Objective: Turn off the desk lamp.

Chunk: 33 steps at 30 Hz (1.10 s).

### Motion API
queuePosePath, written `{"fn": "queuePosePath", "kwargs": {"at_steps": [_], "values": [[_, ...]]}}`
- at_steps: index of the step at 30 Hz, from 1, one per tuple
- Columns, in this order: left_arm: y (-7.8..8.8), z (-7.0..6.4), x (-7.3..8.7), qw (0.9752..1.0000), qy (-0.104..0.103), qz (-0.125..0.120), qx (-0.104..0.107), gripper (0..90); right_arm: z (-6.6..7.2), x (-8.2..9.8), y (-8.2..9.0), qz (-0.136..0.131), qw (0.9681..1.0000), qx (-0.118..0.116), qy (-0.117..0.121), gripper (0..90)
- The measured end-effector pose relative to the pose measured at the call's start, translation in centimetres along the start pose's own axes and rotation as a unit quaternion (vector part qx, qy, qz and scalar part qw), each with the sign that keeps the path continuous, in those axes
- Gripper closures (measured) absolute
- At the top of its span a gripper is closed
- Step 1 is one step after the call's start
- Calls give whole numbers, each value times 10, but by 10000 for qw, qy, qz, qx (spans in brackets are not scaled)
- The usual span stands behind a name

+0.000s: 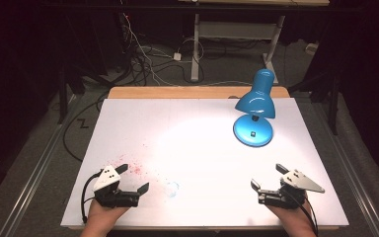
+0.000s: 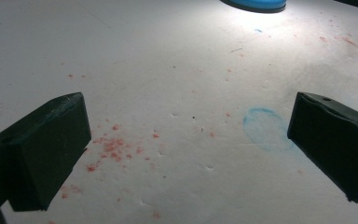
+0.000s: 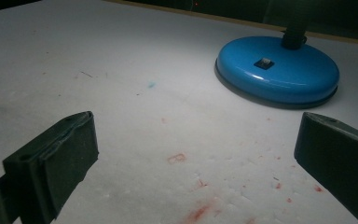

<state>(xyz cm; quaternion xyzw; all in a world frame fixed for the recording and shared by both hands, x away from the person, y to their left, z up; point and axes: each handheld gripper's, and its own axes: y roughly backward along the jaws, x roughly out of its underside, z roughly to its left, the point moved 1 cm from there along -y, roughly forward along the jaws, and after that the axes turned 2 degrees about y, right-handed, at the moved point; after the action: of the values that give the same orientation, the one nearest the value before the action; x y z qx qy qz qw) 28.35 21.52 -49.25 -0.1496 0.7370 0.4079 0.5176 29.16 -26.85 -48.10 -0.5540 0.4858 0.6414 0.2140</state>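
Both claws are sitting low at the near edge of the white surface (image 1: 197, 128), left claw (image 1: 134, 178) and right claw (image 1: 268, 177) spread wide, gripping nothing. Blue lamp (image 1: 254, 109) is standing far right, shining down.

We see a wooden table (image 1: 177, 92) covered by a white sheet (image 1: 197, 148) — stained with red specks (image 1: 133, 168) and a blue ring mark (image 1: 171, 188) — bearing a lit blue desk lamp (image 1: 254, 111) at far right.

Blue desk lamp (image 1: 254, 106) lit on stained white board (image 1: 187, 123).
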Motion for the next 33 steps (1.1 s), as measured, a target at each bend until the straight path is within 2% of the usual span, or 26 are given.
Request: {"fn": "queuePosePath", "kwargs": {"at_steps": [1, 4, 9, 29, 33], "values": [[-1, -1, 1, 10000, -21, 24, -45, 0, 1, 0, 1, 23, 10000, 15, 32, 4], [0, 0, 1, 10000, 42, -61, -17, 0, 0, 1, 1, 13, 10000, 9, 10, 4], [2, 0, 0, 9998, 6, -204, -6, 0, 2, 1, 1, 7, 10000, -11, 16, 4], [1, -3, -1, 9997, -93, -241, 32, 0, 4, 2, 0, 7, 10000, -26, 90, 4], [0, -3, 0, 9997, -66, -246, 49, 0, 3, 2, 0, -4, 10000, -23, 44, 4]]}}
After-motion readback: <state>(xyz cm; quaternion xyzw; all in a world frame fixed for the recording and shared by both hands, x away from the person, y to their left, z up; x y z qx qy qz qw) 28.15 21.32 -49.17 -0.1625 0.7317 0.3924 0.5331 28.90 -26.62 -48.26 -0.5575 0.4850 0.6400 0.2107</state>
